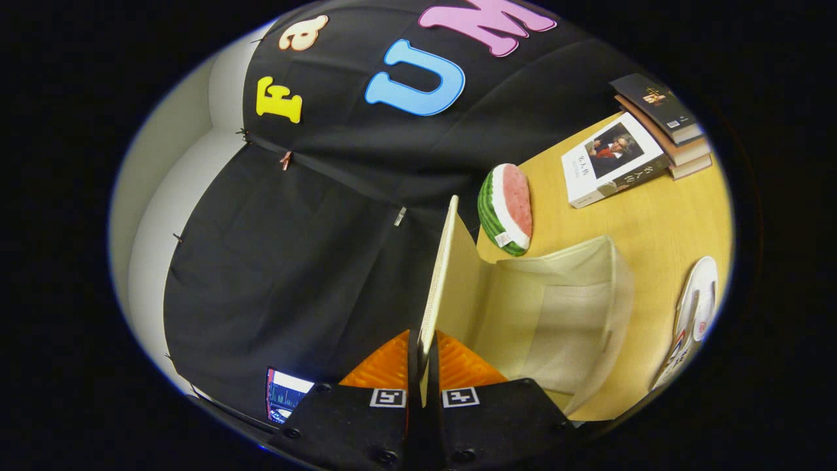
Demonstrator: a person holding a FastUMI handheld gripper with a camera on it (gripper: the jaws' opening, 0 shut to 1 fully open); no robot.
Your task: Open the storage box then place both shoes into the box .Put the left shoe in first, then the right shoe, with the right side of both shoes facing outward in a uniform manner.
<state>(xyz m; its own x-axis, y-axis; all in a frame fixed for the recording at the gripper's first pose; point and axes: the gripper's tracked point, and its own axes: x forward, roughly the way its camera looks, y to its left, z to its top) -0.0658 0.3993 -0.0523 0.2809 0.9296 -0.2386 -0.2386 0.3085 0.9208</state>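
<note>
My gripper [423, 356] is shut on the storage box's lid [439, 275], a thin cream panel seen edge-on that runs straight ahead from between the fingers. The lid is swung up and away from the box [592, 288], whose pale fabric interior lies open and empty to the right of the fingers. The whole view is rolled, so the wooden table [660, 222] stands on the right. A white shoe [693, 314] with red and blue marks lies on the table beyond the box's far side.
A watermelon-slice toy [507, 209] sits on the table just past the lid's far end. A white book [611, 160] and a stack of books [667, 124] lie further back. A lit screen [284, 396] shows left of the fingers.
</note>
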